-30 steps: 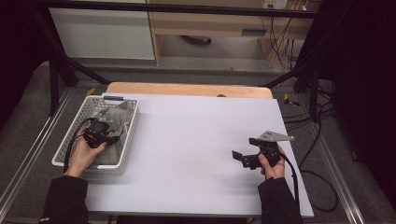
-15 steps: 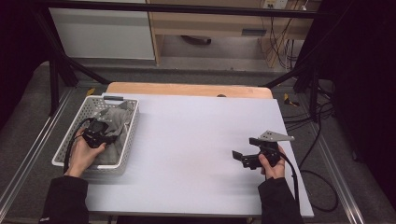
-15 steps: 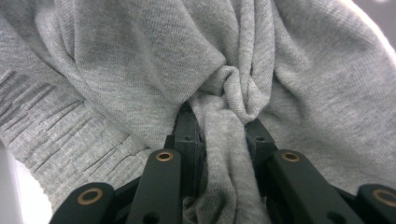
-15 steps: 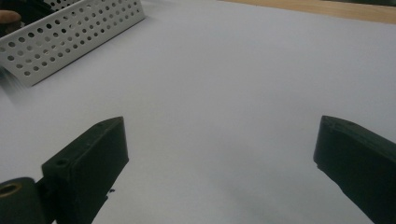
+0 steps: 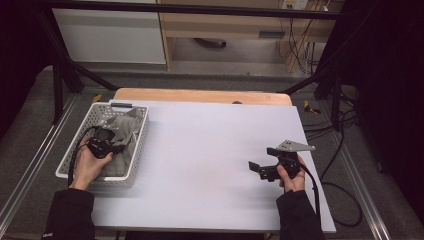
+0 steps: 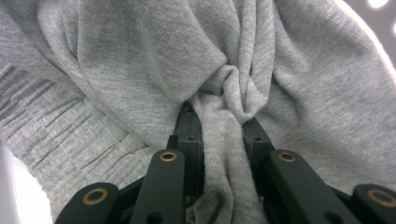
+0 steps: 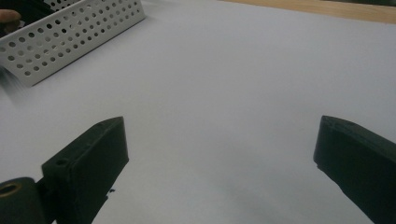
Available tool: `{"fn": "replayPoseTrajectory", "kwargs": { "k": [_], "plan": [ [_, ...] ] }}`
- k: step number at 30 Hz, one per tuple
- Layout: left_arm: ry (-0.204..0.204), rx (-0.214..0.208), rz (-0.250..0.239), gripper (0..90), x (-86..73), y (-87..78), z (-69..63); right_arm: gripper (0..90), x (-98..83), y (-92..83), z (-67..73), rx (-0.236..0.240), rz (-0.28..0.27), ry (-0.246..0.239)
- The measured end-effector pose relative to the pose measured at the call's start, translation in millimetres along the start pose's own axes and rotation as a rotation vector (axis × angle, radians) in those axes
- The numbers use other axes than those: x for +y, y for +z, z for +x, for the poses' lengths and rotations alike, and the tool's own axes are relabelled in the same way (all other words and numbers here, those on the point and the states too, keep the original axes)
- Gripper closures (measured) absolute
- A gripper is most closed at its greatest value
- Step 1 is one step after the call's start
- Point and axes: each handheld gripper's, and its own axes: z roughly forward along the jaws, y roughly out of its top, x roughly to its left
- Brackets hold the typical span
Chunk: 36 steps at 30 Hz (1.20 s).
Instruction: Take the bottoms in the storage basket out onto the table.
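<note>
**Left tool is pinching the grey sweater right in the basket**

So the grey knit garment (image 6: 140, 60), looks like a sweater or sweatshirt with a ribbed hem, is sitting bunched up inside the white perforated basket (image 5: 70, 150) at the left side of the table (image 5: 210, 150). It's all crumpled, which is probably why the person is going for a raised fold near the middle of the heap instead of hunting for an edge. A ridge of fabric is just the easiest bit to get the jaws around.

The left tool (image 6: 219, 121) is reaching down into the basket, and its jaws have just been closing in on that fold. In the left gripper view they're standing nearly together with a thick twist of the knit squeezed between them, so I'd call that a proper grip on the cloth. The fabric is puckering toward the pinch point, which fits.

The right tool (image 5: 265, 167) is hanging out well apart from all this, low over the bare right side of the table, jaws spread wide with nothing between them. My guess is it's parked there on purpose, waiting to catch or spread the garment once it comes out onto the open surface. That big clear stretch of table between basket and right hand looks like the landing spot for laying it flat or folding it.
</note>
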Motion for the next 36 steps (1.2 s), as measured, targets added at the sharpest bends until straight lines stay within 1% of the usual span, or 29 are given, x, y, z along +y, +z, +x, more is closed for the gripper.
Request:
{"fn": "replayPoseTrajectory", "kwargs": {
  "k": [2,4,7,15,19,24,30,32,36],
  "plan": [
    [-0.002,-0.005,0.001,74.4,0.0,-0.6,0.4,3.4,0.0,0.1,0.1,0.0,0.001,0.0],
    [-0.014,-0.016,0.0,74.4,0.1,-1.0,1.5,3.3,0.0,0.0,0.1,0.0,0.001,0.0],
    [-0.009,-0.017,0.007,74.3,0.8,-1.5,1.4,3.3,0.0,0.0,0.0,-0.001,0.001,-0.001],
    [-0.014,-0.029,0.007,74.6,2.2,-4.1,2.5,3.3,0.2,-0.3,-0.1,-0.001,-0.001,-0.002],
    [-0.028,-0.04,0.002,74.9,2.3,-6.0,3.4,3.4,0.2,-0.4,-0.1,-0.001,-0.002,-0.002],
    [-0.019,-0.029,-0.008,75.0,2.7,-8.8,2.3,3.4,0.2,-0.3,-0.3,-0.002,-0.001,-0.001],
    [-0.027,-0.04,-0.024,75.0,3.0,-12.9,3.2,3.4,0.3,-0.5,-0.3,-0.002,-0.002,-0.002],
    [-0.015,-0.035,-0.026,75.0,3.2,-14.2,2.6,3.4,0.3,-0.5,-0.4,-0.002,-0.002,-0.002],
    [-0.023,-0.039,-0.03,75.0,3.8,-16.8,2.7,3.4,0.2,-0.4,-0.4,-0.003,-0.002,-0.001]
  ]
}}
